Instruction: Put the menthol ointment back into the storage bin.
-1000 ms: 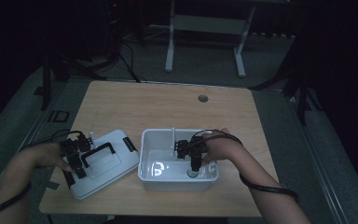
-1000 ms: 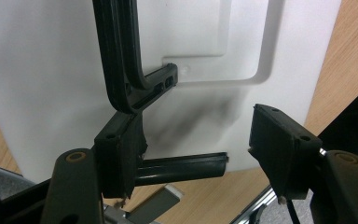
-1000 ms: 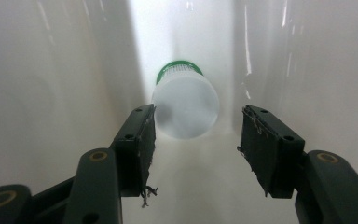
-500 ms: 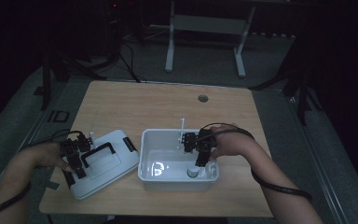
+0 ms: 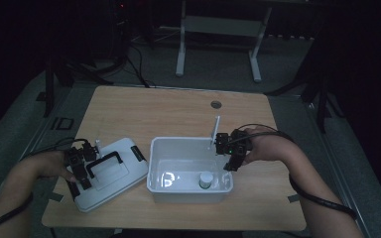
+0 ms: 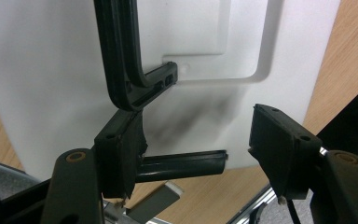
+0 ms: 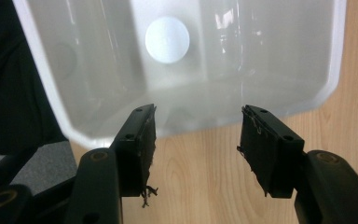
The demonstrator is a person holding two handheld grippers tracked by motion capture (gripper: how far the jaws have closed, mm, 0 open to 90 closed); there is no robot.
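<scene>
Jaws of both grippers stand wide: the left gripper (image 5: 82, 171) over the white lid (image 5: 110, 172), the right gripper (image 5: 231, 153) at the bin (image 5: 188, 186), where perhaps a bottle (image 5: 205, 179) stands; wooden table (image 5: 178, 111), dark room.

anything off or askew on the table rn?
Lid is off the white bin, lying askew beside it. A small white-capped bottle stands upright inside the bin. Pads on the right gripper look frayed, with threads hanging off them. No spills visible.

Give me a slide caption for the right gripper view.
Open right claw poised over the rim of a white bin holding one small white-capped bottle.
</scene>
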